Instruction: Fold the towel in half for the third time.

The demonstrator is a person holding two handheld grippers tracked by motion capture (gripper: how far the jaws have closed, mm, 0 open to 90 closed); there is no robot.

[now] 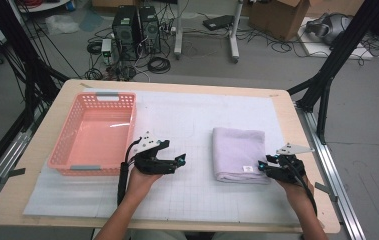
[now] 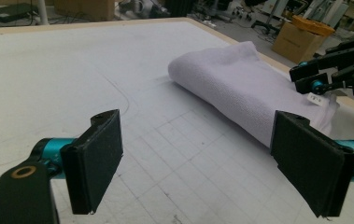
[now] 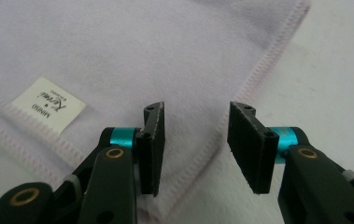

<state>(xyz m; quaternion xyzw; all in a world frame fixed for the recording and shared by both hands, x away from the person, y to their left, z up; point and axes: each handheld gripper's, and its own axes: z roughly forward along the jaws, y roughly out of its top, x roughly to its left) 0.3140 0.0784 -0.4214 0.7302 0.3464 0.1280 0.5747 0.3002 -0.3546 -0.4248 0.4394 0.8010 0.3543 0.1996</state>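
A folded pale lilac towel (image 1: 239, 152) lies on the white mat (image 1: 187, 120), right of centre, with a small white label (image 3: 48, 105) near its front corner. My right gripper (image 1: 263, 165) hovers over that front right corner; in the right gripper view (image 3: 195, 140) its jaws stand apart above the stitched hem with nothing pinched between them. My left gripper (image 1: 179, 161) rests mid-table, left of the towel, pointing toward it; in the left gripper view (image 2: 195, 163) its jaws are wide apart and empty. The towel (image 2: 244, 88) lies ahead of it.
A pink plastic basket (image 1: 64, 150) stands empty at the left of the mat. The wooden table edge (image 1: 297, 130) runs close to the right of the towel. Cables, computer towers and cardboard boxes lie on the floor beyond.
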